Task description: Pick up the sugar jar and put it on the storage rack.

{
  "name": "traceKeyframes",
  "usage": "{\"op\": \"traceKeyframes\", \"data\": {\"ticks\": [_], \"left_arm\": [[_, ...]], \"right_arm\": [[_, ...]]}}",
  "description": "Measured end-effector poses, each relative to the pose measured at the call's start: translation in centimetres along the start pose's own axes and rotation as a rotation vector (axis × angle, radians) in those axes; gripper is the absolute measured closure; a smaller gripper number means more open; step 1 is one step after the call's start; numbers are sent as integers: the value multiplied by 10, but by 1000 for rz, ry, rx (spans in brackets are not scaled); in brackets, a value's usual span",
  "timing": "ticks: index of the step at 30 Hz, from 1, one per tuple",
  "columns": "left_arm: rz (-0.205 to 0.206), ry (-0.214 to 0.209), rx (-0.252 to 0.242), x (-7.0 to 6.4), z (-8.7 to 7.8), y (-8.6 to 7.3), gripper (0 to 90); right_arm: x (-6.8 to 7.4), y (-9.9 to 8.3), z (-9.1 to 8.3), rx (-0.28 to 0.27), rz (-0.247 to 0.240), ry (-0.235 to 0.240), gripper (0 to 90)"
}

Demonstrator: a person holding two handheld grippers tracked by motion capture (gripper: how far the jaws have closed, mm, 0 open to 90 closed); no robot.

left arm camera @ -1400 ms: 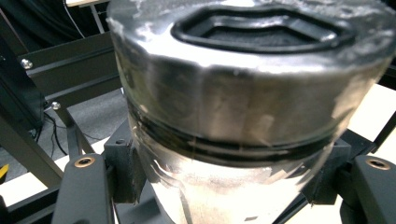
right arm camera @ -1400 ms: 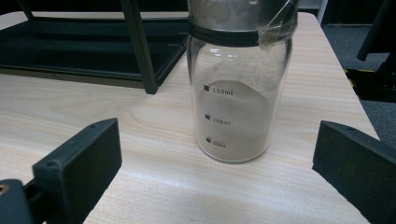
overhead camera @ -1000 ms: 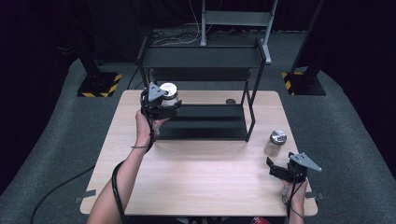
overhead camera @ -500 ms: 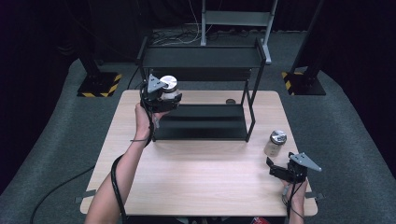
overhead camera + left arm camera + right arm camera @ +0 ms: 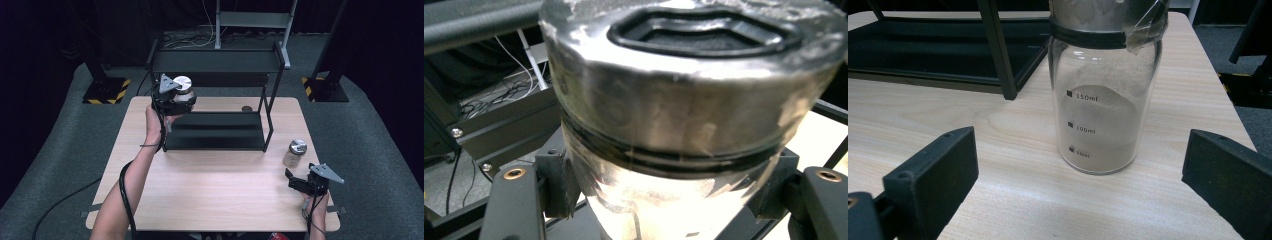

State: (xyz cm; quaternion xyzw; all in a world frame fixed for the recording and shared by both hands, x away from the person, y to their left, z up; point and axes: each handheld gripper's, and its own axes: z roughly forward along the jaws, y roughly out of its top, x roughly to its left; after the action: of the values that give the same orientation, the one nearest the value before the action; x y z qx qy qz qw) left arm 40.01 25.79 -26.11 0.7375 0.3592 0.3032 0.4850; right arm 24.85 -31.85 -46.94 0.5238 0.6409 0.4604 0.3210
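Over on the left, the left gripper (image 5: 176,97) is up in the air at the front-left corner of the black shelf rack (image 5: 215,100), and it has a jar (image 5: 183,89) clamped between its jaws. In the left gripper view that held jar's silver lid (image 5: 694,65) looms huge, the glass body squeezed by the two black pads (image 5: 558,182) just below the lid's dark band. The lid's top edge and right side run out of the picture, and the jar's bottom is cut off too, so what is inside it can't be made out.

Moving across, the rack stands on the wooden table (image 5: 215,190), with a small dark round thing (image 5: 246,108) behind it, too small to identify.

On the right, a second jar (image 5: 294,153) stands upright on the table, just ahead of the right gripper (image 5: 296,181). That gripper is spread wide and grips nothing. In the right gripper view this standing jar sits between and beyond the two open jaws, untouched, with pale powder (image 5: 1098,140) piled up past the 100ml mark; its lid is cropped at the top.
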Motion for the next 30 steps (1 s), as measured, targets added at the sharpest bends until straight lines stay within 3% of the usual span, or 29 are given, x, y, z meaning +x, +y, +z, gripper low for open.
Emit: {"op": "traceKeyframes", "data": {"ticks": [30], "left_arm": [[33,-2,-32,3,-20,28,302]], "right_arm": [[0,0,0,1,0,-1,7]]}}
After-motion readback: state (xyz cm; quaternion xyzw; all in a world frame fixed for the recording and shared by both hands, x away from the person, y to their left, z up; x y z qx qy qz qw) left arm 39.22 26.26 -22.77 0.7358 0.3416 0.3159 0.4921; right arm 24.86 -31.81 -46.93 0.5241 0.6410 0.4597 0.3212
